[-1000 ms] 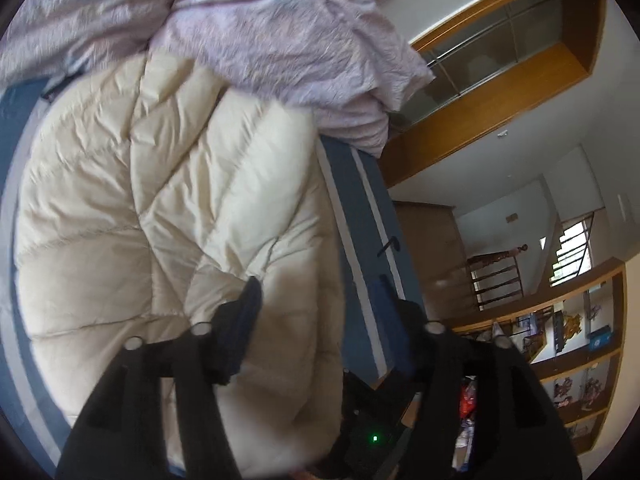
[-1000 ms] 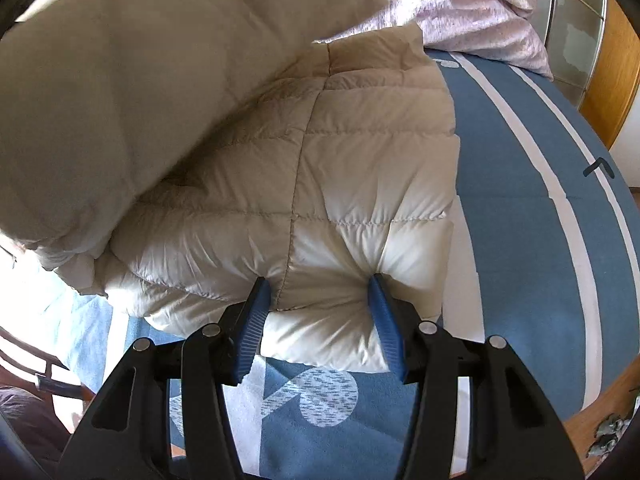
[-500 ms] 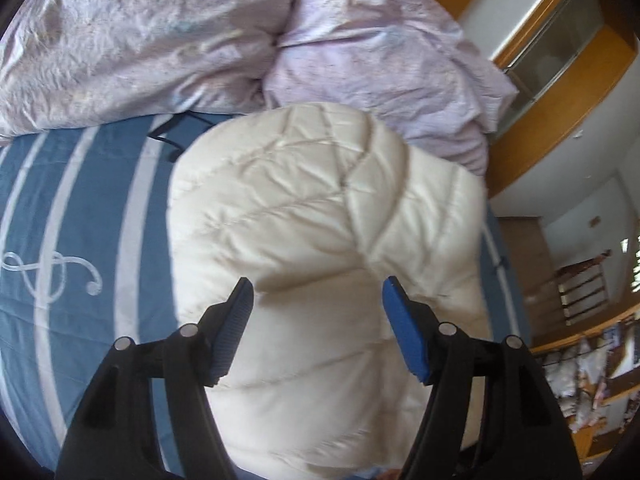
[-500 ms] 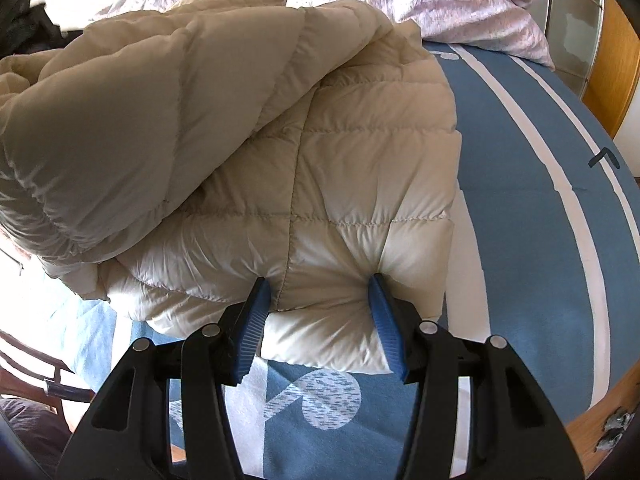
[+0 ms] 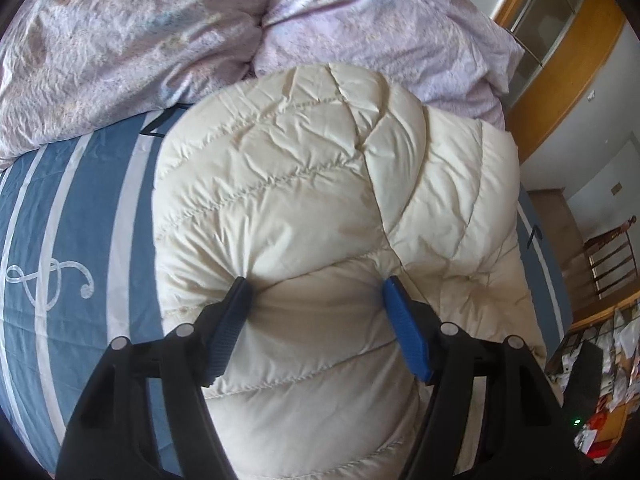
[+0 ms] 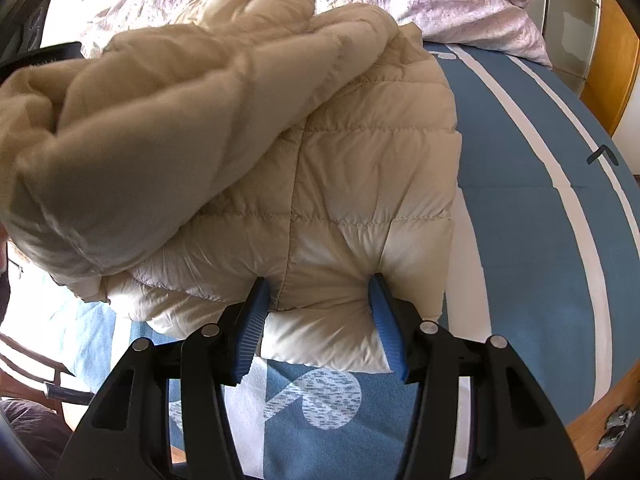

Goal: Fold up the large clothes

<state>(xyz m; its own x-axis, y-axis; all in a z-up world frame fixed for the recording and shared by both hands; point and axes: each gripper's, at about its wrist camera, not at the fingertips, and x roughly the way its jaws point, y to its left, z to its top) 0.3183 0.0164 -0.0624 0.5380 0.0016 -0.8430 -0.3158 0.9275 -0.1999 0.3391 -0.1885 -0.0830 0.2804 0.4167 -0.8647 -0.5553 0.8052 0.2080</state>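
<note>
Currently the cream quilted down jacket (image 5: 320,208) is lying on the blue striped bedsheet (image 5: 60,220), one part folding over the rest. Left tool (image 5: 316,292) is pinching a puffy fold, blue pads dented into the padding. Right tool (image 6: 316,288) is clamping the jacket's near edge likewise. Lilac duvet (image 5: 160,32) is bunching just behind the jacket

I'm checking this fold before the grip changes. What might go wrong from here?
The cream puffer jacket is thick and springy; the folded-over half looks likely to slide or spring back open. The left gripper and right gripper pinch only small puffs of fabric, which may slip out. It sits near the lilac duvet and might snag it.
</note>
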